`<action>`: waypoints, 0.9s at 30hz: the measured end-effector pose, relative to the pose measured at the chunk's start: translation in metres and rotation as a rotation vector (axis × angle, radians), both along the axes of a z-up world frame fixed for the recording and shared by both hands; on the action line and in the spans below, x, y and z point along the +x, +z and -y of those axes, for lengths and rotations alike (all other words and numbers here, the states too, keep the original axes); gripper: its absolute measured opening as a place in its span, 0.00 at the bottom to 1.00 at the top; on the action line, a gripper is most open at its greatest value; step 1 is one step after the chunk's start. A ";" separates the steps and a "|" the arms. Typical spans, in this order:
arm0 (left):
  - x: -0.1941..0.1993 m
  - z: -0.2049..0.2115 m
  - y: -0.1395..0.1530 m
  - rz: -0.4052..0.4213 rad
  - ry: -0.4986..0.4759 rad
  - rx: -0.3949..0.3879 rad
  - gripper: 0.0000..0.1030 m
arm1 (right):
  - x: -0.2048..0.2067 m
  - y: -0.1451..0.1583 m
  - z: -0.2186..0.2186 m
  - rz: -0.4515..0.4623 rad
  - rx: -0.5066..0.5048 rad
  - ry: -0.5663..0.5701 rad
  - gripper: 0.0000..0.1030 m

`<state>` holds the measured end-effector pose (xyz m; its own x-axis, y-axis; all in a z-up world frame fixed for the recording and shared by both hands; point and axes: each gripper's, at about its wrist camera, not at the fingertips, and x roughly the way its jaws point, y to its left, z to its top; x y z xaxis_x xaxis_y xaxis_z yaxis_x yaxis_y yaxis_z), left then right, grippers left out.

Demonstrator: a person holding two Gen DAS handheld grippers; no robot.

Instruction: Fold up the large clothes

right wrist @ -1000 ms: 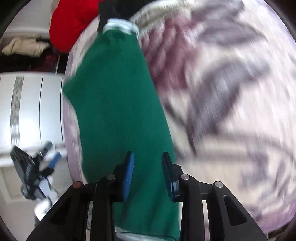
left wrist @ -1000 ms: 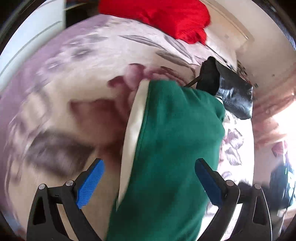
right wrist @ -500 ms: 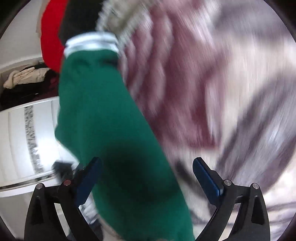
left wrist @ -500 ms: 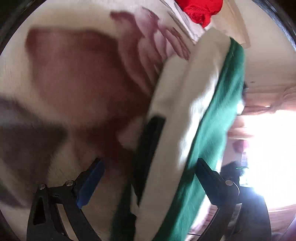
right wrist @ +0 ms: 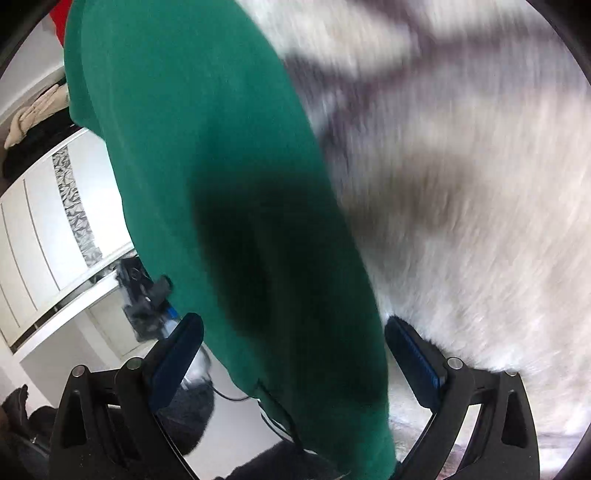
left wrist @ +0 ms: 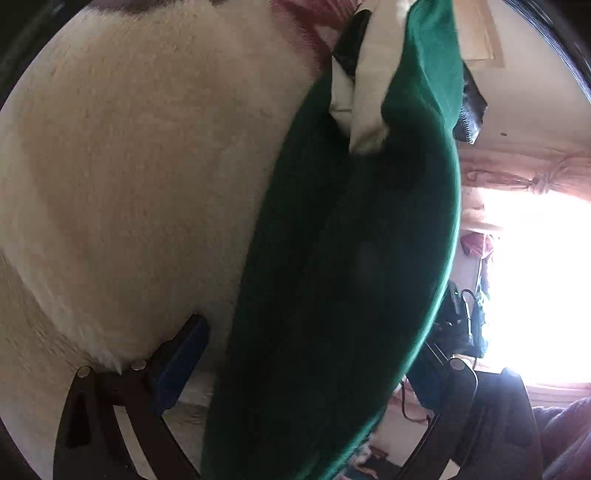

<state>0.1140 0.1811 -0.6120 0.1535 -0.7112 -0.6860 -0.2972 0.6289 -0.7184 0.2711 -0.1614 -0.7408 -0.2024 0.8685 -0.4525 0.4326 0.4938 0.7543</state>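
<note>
A large green garment (left wrist: 351, 258) with a white lining (left wrist: 369, 92) lies along a cream plush blanket (left wrist: 129, 184) with purple flowers. My left gripper (left wrist: 306, 369) is open and low over the blanket. The green cloth runs between its wide jaws and hides the right finger, while the left blue pad (left wrist: 181, 362) stands clear of the cloth. In the right wrist view the same green garment (right wrist: 221, 184) passes between the wide jaws of my right gripper (right wrist: 295, 360), which is open. Neither of its blue pads (right wrist: 413, 362) presses on the cloth.
A white wardrobe (right wrist: 48, 229) with a patterned strip stands left of the bed, with beige clothes (right wrist: 33, 114) above it. A bit of red cloth (right wrist: 61, 14) shows at the top left. A black item (left wrist: 471, 107) lies beyond the garment, and a bright window (left wrist: 535, 277) is at the right.
Both grippers have dropped much closer to the garment and blanket. The right jaws went from nearly closed to wide open. The left jaws stayed wide.
</note>
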 end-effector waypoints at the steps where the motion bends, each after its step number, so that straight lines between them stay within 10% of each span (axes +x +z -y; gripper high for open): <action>1: -0.002 0.006 0.004 0.042 0.008 0.035 0.92 | 0.000 0.002 -0.006 0.032 -0.012 0.009 0.98; 3: -0.002 0.013 0.011 0.083 0.018 0.061 0.19 | 0.002 0.009 -0.014 0.053 -0.003 0.022 0.83; 4: -0.002 0.017 0.014 0.080 0.021 0.066 0.19 | -0.003 0.010 -0.025 0.048 -0.023 0.051 0.32; 5: -0.003 0.018 0.019 0.093 0.016 0.079 0.18 | -0.005 0.007 -0.029 0.041 -0.036 0.038 0.20; 10: -0.018 0.014 0.045 0.097 0.010 0.083 0.15 | -0.030 0.028 -0.034 0.030 -0.039 -0.091 0.14; 16: -0.012 0.000 0.035 -0.075 0.042 0.080 0.32 | -0.050 0.045 -0.047 -0.020 -0.079 -0.095 0.20; 19: -0.004 -0.018 0.065 -0.036 0.134 0.099 0.56 | -0.038 0.058 -0.035 -0.048 -0.189 -0.050 0.55; 21: 0.003 -0.030 0.084 0.013 0.179 0.134 0.91 | -0.015 0.079 -0.011 0.010 -0.276 -0.083 0.55; 27: 0.056 -0.066 0.067 0.074 0.217 0.436 0.92 | 0.099 0.136 0.054 0.196 -0.317 -0.374 0.56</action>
